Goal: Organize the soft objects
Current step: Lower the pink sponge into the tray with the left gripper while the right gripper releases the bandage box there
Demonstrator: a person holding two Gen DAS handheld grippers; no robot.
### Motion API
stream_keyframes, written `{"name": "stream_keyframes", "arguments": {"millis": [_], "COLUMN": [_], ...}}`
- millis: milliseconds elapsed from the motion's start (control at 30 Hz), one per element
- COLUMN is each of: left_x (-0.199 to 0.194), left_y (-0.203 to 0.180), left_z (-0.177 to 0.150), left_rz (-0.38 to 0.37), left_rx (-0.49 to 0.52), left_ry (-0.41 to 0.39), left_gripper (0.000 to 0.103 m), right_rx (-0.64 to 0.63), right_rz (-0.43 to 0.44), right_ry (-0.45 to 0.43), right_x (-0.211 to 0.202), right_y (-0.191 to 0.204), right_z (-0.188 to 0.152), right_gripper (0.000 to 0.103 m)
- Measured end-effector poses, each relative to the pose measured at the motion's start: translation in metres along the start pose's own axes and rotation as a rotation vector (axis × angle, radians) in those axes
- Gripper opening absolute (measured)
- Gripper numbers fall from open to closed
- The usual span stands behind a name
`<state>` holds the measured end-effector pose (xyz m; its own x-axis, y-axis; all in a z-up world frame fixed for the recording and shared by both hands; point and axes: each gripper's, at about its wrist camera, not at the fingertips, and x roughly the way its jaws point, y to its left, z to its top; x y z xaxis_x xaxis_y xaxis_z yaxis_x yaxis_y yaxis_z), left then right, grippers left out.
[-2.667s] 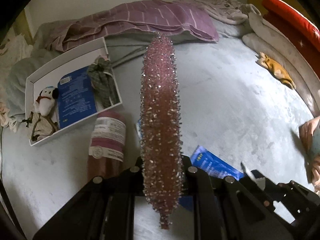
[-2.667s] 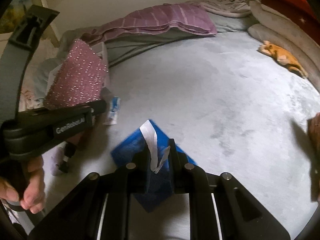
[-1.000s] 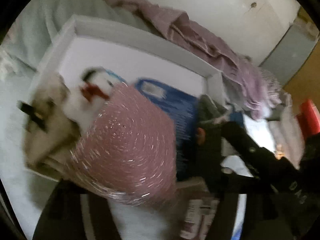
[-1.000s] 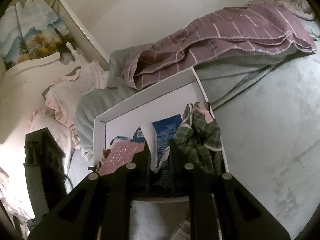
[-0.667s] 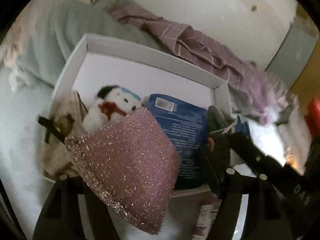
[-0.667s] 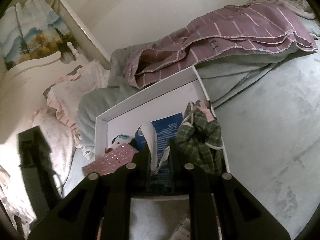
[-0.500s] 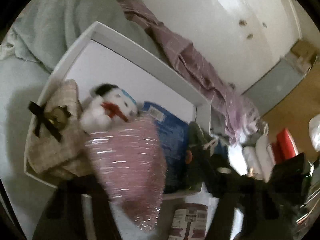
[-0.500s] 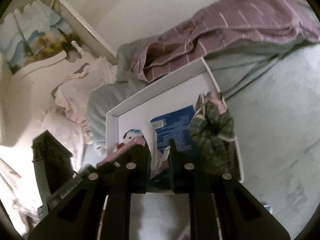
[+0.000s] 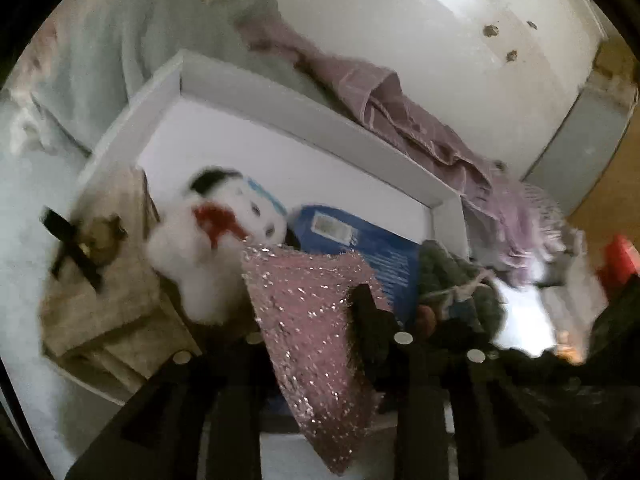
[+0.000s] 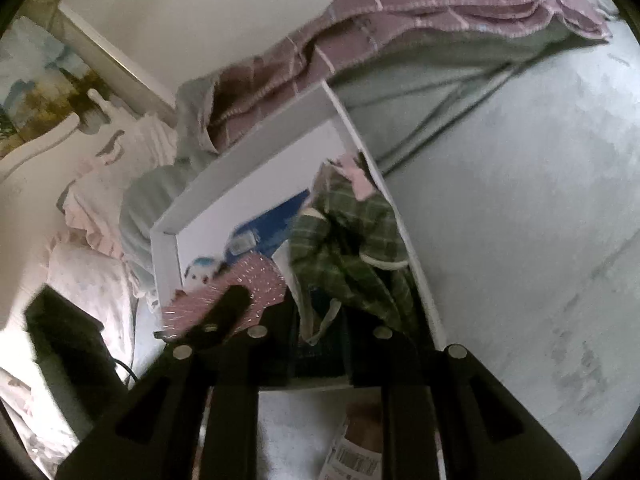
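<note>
Bedroom, with a pale grey-green bedspread point(image 10: 520, 240) across most of the right wrist view and a white wall behind. Heaped along the far side, a purple striped blanket point(image 10: 400, 32). Off to the left, a frilled pink pillow point(image 10: 92, 208) and a landscape painting point(image 10: 36, 80).

On the bedspread, close against the blanket, a shallow open-topped white box point(image 9: 304, 120). Inside, from left end to right:
- a beige checked pouch point(image 9: 100, 300) with a black bow
- a white plush dog point(image 9: 200, 256) with a red collar
- a blue packet point(image 9: 360, 244) lying flat
- a crumpled green plaid cloth point(image 10: 348, 248) against the right wall

Leaning over the box's near wall, partly on the blue packet and just beside the plush dog, a pink glittery cloth point(image 9: 312, 340), framed by the left gripper point(image 9: 308, 332). Jaws closing there, cloth between them. Cannot tell through the blur whether the pads press it.

Over the box's near edge, beside the plaid cloth, the right gripper point(image 10: 320, 320). Jaws opening, gap still narrow, around a second blue packet point(image 10: 320, 350) with a white flap. Slivers of space on both sides of the flap, no squeeze seen.

Just outside the box, low in the right wrist view, a maroon roll point(image 10: 360, 440) with a printed white label.
</note>
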<state>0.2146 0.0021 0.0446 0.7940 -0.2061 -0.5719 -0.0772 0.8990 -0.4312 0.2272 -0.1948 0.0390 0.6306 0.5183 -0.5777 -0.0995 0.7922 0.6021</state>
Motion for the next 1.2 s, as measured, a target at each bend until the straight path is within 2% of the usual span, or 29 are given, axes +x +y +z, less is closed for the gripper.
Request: {"name": "stream_keyframes", "arguments": {"millis": [33, 67, 100, 133, 200, 233, 300, 433, 467, 633, 767, 867, 900, 933, 1000, 1033, 1100, 1200], "left_x": [-0.004, -0.010, -0.013, -0.017, -0.014, -0.014, -0.016, -0.024, -0.025, -0.022, -0.025, -0.028, -0.029, -0.029, -0.029, -0.029, -0.033, -0.040], "left_y": [-0.004, -0.007, -0.005, 0.000, 0.012, 0.016, 0.024, 0.024, 0.024, 0.034, 0.053, 0.049, 0.047, 0.044, 0.040, 0.039, 0.037, 0.035], "left_z": [0.001, 0.002, 0.003, 0.004, 0.010, 0.011, 0.014, 0.015, 0.014, 0.013, 0.016, 0.018, 0.018, 0.019, 0.019, 0.019, 0.021, 0.023], "left_rz": [0.033, 0.065, 0.080, 0.066, 0.018, -0.008, -0.055, -0.089, -0.096, -0.142, -0.237, -0.214, -0.199, -0.184, -0.160, -0.150, -0.109, -0.018], "left_rx": [0.015, 0.017, 0.010, -0.002, -0.057, -0.085, -0.129, -0.119, -0.120, -0.181, -0.282, -0.247, -0.231, -0.218, -0.191, -0.182, -0.158, -0.120], "left_ry": [-0.012, -0.031, -0.045, -0.052, -0.010, 0.011, 0.031, 0.022, 0.014, 0.016, 0.016, 0.002, 0.004, 0.007, 0.022, 0.025, 0.027, 0.024], "left_gripper": [0.041, 0.047, 0.048, 0.051, 0.057, 0.059, 0.061, 0.074, 0.075, 0.075, 0.074, 0.074, 0.075, 0.075, 0.075, 0.075, 0.074, 0.074], "right_rx": [-0.012, -0.026, -0.025, -0.028, -0.026, -0.017, 0.001, 0.005, -0.011, -0.197, -0.299, -0.338, -0.345, -0.361, -0.405, -0.394, -0.323, -0.275], "right_rz": [-0.002, 0.000, 0.002, 0.011, 0.031, 0.035, 0.040, 0.038, 0.033, 0.005, -0.017, -0.134, -0.146, -0.167, -0.280, -0.300, -0.242, -0.206], "right_ry": [0.015, 0.029, 0.029, 0.037, 0.068, 0.081, 0.094, 0.089, 0.087, 0.111, 0.189, 0.209, 0.207, 0.184, 0.139, 0.136, 0.161, 0.168], "right_x": [0.003, 0.006, 0.006, 0.007, 0.010, 0.012, 0.011, 0.004, 0.001, -0.009, 0.013, 0.039, 0.040, 0.037, 0.035, 0.035, 0.035, 0.034], "right_y": [0.003, 0.006, 0.006, 0.007, 0.005, 0.004, 0.002, 0.004, 0.008, 0.045, 0.064, 0.067, 0.070, 0.073, 0.076, 0.071, 0.057, 0.044], "right_z": [0.000, -0.001, -0.001, 0.000, 0.001, 0.001, 0.001, 0.001, 0.001, -0.006, -0.018, -0.025, -0.025, -0.024, -0.021, -0.018, -0.011, -0.005], "right_gripper": [0.038, 0.049, 0.054, 0.056, 0.067, 0.068, 0.069, 0.069, 0.069, 0.068, 0.066, 0.063, 0.063, 0.063, 0.063, 0.063, 0.063, 0.061]}}
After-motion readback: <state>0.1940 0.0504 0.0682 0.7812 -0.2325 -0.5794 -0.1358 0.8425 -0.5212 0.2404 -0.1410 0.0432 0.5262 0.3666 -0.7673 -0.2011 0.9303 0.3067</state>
